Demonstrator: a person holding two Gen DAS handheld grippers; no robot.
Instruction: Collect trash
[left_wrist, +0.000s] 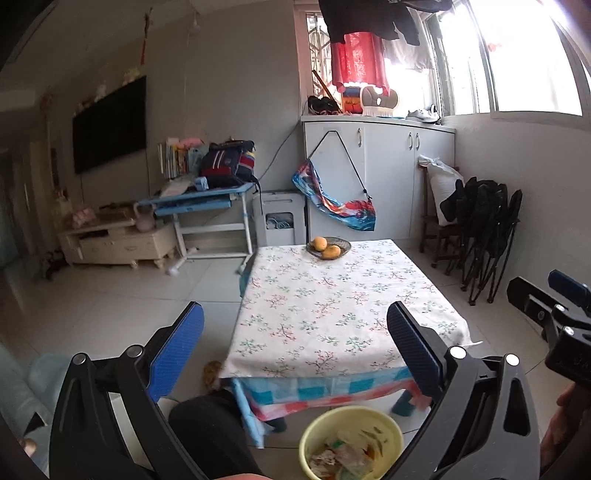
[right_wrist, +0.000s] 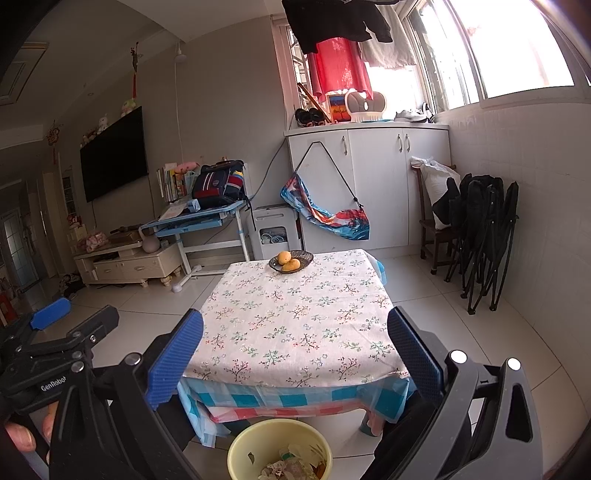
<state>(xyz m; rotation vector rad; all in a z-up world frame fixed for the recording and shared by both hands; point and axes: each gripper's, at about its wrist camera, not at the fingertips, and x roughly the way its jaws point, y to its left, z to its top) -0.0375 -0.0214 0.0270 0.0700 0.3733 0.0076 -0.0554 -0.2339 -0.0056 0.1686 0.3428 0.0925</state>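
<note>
A yellow bin (left_wrist: 349, 441) (right_wrist: 279, 452) holding crumpled wrappers and scraps stands on the floor at the near end of the low table (left_wrist: 332, 295) (right_wrist: 291, 317). The table wears a floral cloth and carries only a dark dish (left_wrist: 330, 246) (right_wrist: 291, 260) with two orange fruits at its far end. My left gripper (left_wrist: 295, 350) is open above the table's near edge, nothing between its blue pads. My right gripper (right_wrist: 295, 350) is open as well, empty, held over the same edge. Each gripper shows at the side of the other's view.
A person's dark-clothed knee (left_wrist: 210, 428) sits left of the bin. White cabinet (right_wrist: 369, 184), blue desk (right_wrist: 199, 221) with a backpack, TV stand (right_wrist: 125, 264) and folded black chairs (right_wrist: 484, 236) line the walls. Pale tiled floor surrounds the table.
</note>
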